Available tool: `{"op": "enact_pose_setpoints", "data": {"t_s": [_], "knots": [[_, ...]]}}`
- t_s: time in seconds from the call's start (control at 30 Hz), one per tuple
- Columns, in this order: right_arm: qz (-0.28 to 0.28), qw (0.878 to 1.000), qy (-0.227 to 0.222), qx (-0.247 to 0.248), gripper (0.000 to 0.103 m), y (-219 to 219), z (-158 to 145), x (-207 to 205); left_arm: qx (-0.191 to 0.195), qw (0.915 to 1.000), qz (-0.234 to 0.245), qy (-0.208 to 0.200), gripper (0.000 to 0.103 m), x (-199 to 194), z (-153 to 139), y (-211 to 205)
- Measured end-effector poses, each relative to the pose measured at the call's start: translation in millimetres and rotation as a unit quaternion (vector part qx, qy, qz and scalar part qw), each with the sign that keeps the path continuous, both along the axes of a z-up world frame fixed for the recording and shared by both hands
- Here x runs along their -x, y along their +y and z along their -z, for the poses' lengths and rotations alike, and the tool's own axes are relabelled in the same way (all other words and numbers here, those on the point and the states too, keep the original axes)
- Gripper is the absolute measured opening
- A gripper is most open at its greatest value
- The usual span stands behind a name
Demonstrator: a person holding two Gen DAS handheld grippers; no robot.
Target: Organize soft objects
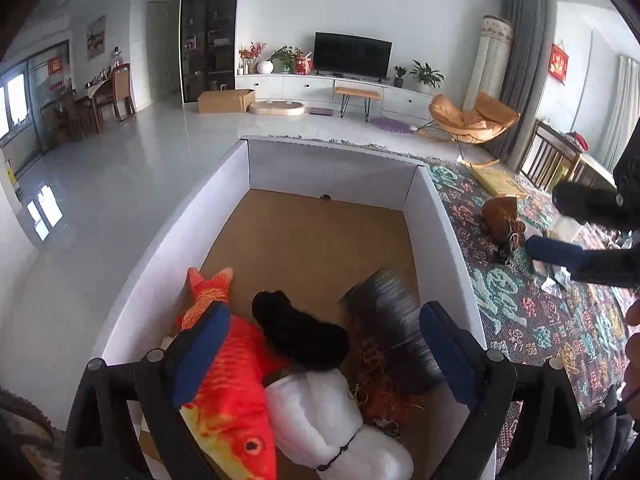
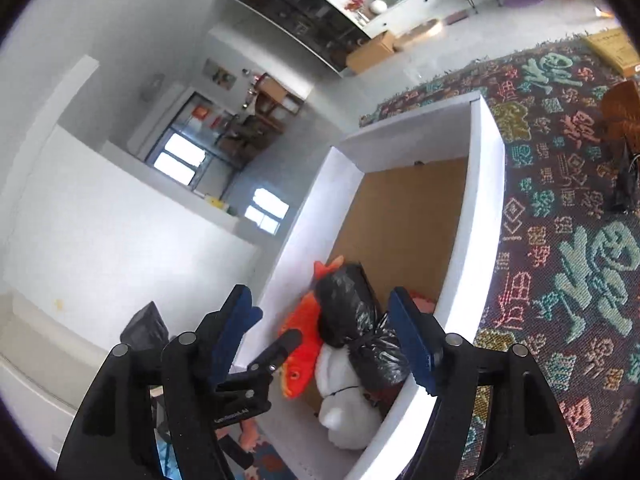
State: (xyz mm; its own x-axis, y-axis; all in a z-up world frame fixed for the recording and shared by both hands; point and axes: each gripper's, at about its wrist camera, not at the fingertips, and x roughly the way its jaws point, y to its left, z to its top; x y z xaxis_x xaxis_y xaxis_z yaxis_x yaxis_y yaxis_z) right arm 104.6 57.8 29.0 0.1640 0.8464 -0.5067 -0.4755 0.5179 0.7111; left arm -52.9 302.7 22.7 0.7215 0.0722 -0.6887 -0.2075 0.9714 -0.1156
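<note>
My left gripper [image 1: 320, 352] fills the near edge of the left wrist view, its blue pads spread wide with nothing clamped between them. Below it lies an open white box [image 1: 436, 216] with a brown cardboard floor. At the near end of the box, toward 7 o'clock, rests an orange plush fish [image 1: 232, 400]; touching its side at 6 o'clock is a white plush toy [image 1: 320, 416], and a black fuzzy object [image 1: 300, 328] lies over both. A blurred dark object [image 1: 392, 312] shows at 5 o'clock inside the box; I cannot tell what it is. At 3 o'clock my right gripper [image 1: 560, 228] reaches over the patterned rug [image 1: 540, 320], near a brown toy [image 1: 502, 216] lying on the rug outside the box.

In the right wrist view my right gripper [image 2: 328, 336] stands with jaws apart, holding nothing; a black plastic bag [image 2: 352, 312] lies in the box beyond its pads, over the fish and the white plush.
</note>
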Motion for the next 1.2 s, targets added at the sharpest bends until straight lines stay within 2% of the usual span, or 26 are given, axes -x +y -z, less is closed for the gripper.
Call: {"op": "enact_pose_setpoints", "data": {"t_s": [0.07,0.1,0.13,0.17,0.23,0.3,0.33,0.37,0.43,0.47,0.5,0.53,0.57,0.63,0.77,0.87,0.93,1.0,1.03,1.13,1.2], "knots": [[0.011,1.000,-0.014,0.018,0.075,-10.1,3.2,-2.5,0.004,0.9999,0.003,-0.009,0.095,2.5,1.0,-4.2],[0.027,0.998,-0.035,0.043,0.075,-22.2,6.1,-2.3,0.007,0.9998,0.011,-0.013,0.095,2.4,1.0,-9.9],[0.070,0.986,-0.090,0.118,0.076,-49.9,15.1,-0.2,0.013,0.9995,0.023,-0.018,0.095,1.6,0.4,-17.8],[0.098,0.975,-0.111,0.168,0.077,-65.6,25.0,0.2,0.020,0.9988,0.040,-0.022,0.095,-0.6,-1.4,-29.5],[0.160,0.941,-0.129,0.268,0.079,-101.3,54.6,-0.8,0.036,0.9953,0.084,-0.029,0.095,-5.0,-1.1,-63.5],[0.218,0.905,-0.121,0.344,0.079,-139.5,86.8,-2.4,0.054,0.9884,0.139,-0.030,0.095,-9.1,0.5,-104.5],[0.218,0.905,-0.121,0.344,0.079,-139.5,86.8,-2.4,0.064,0.9828,0.171,-0.029,0.095,-12.1,2.7,-129.1],[0.261,0.876,-0.102,0.393,0.079,-176.3,116.3,-3.8,0.074,0.9763,0.202,-0.025,0.097,-16.1,5.0,-155.0],[0.294,0.857,-0.081,0.415,0.079,-207.8,134.4,-2.9,0.095,0.9626,0.254,-0.007,0.100,-23.5,18.1,-202.1],[0.294,0.857,-0.081,0.415,0.079,-207.8,134.4,-2.9,0.099,0.9577,0.270,0.004,0.100,-29.0,26.7,-223.6],[0.306,0.852,-0.076,0.418,0.079,-220.1,139.8,-0.9,0.096,0.9546,0.282,0.015,0.100,-35.7,39.3,-242.3],[0.337,0.854,-0.058,0.393,0.079,-240.1,142.4,1.9,0.089,0.9538,0.286,0.024,0.100,-42.8,50.4,-257.9],[0.348,0.856,-0.058,0.379,0.079,-245.3,139.9,1.4,0.079,0.9552,0.283,0.034,0.100,-49.2,64.0,-268.1],[0.362,0.846,-0.071,0.383,0.079,-247.8,134.4,3.4,0.066,0.9609,0.263,0.056,0.100,-66.7,89.0,-280.2],[0.348,0.845,-0.064,0.401,0.079,-242.2,141.7,-4.4,0.042,0.9724,0.218,0.072,0.100,-94.1,114.7,-273.2],[0.355,0.843,-0.062,0.400,0.085,-243.1,143.1,-6.4,0.007,0.9803,0.185,0.069,0.100,-112.7,121.0,-266.0],[0.362,0.848,-0.052,0.385,0.087,-247.3,145.4,-4.8,-0.002,0.9813,0.176,0.077,0.100,-122.8,127.9,-263.4],[0.361,0.845,-0.055,0.390,0.088,-245.1,146.0,-3.3,0.002,0.9805,0.173,0.093,0.100,-129.1,142.4,-259.8],[0.362,0.845,-0.056,0.390,0.088,-244.5,146.1,-2.8,-0.011,0.9811,0.174,0.083,0.103,-126.1,145.7,-261.6],[0.365,0.845,-0.056,0.388,0.090,-244.1,146.7,-2.2,-0.039,0.9790,0.177,0.094,0.103,-126.2,148.8,-270.2],[0.366,0.844,-0.057,0.388,0.090,-244.9,148.0,-4.4,-0.043,0.9788,0.177,0.095,0.103,-125.8,149.2,-271.1]]}}
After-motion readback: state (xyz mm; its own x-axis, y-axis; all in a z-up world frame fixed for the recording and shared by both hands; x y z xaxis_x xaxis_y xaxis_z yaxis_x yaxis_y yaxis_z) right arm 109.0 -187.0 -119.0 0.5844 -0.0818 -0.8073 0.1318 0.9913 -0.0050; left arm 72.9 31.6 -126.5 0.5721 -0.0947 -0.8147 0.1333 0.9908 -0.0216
